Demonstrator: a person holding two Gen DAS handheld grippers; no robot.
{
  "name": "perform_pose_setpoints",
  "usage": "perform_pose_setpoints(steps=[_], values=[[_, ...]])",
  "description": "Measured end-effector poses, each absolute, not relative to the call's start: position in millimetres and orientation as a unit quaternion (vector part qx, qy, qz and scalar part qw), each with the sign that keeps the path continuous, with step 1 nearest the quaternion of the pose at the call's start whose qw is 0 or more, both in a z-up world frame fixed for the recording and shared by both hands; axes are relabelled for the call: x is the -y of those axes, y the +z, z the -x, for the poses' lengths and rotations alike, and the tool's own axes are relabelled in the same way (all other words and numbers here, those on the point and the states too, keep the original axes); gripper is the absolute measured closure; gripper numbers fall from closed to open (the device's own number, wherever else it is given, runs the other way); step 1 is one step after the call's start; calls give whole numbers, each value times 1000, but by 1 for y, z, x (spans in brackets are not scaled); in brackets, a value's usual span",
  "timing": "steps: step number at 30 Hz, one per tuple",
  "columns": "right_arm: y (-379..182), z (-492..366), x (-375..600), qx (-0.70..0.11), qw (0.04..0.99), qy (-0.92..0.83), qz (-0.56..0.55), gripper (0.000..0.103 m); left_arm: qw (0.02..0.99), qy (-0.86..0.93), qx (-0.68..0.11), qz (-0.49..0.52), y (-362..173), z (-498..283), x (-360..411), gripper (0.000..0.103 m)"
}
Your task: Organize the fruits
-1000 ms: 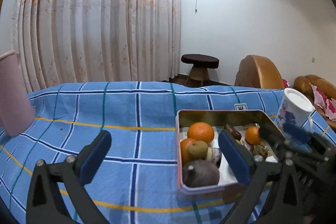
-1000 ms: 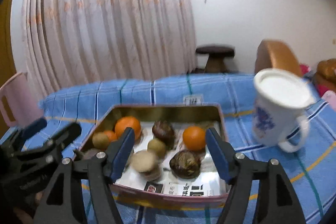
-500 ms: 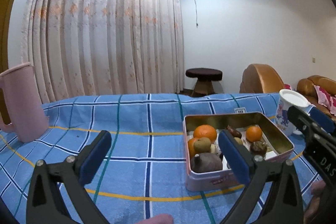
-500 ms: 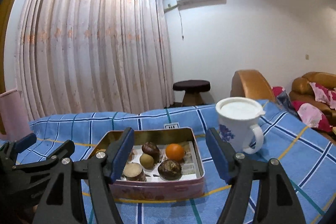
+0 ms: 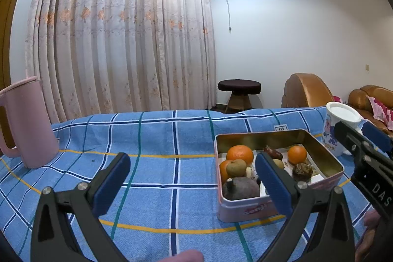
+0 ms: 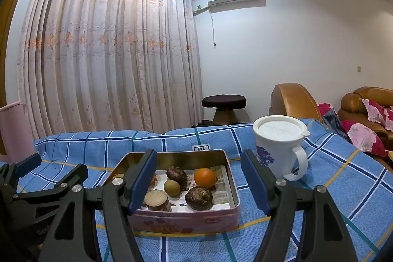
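A pink tin box (image 5: 248, 209) (image 6: 186, 221) sits on the blue checked tablecloth. It holds oranges (image 5: 240, 154) (image 6: 204, 178), a small green-brown fruit (image 6: 172, 187), dark brown fruits (image 6: 199, 197) and a purple round one (image 5: 240, 188). My left gripper (image 5: 191, 178) is open and empty, in front of and left of the box. My right gripper (image 6: 199, 178) is open and empty, held in front of the box. The right gripper also shows at the right edge of the left wrist view (image 5: 363, 139).
A white lidded mug (image 6: 280, 146) (image 5: 340, 129) stands right of the box. A pink jug (image 5: 27, 124) stands at the table's far left. Beyond the table are a curtain, a dark stool (image 6: 223, 107) and brown sofas (image 6: 294, 100).
Both grippers have pulled back and up from the box, so the box looks smaller and more of the room shows. Both stay open and empty.
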State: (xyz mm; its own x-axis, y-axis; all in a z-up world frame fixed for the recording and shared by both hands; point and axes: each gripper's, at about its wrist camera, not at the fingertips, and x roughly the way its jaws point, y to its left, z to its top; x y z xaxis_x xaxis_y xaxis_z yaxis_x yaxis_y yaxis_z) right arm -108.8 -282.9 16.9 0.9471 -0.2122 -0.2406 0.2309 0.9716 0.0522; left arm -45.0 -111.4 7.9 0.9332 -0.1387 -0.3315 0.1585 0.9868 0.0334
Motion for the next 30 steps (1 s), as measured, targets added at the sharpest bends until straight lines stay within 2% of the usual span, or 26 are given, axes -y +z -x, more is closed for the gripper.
perform_pose_setpoints(steps=[30], values=[[16,110,281,-119,986,-113,-40,31,980,-100,-166,-37,10,48,120,0]])
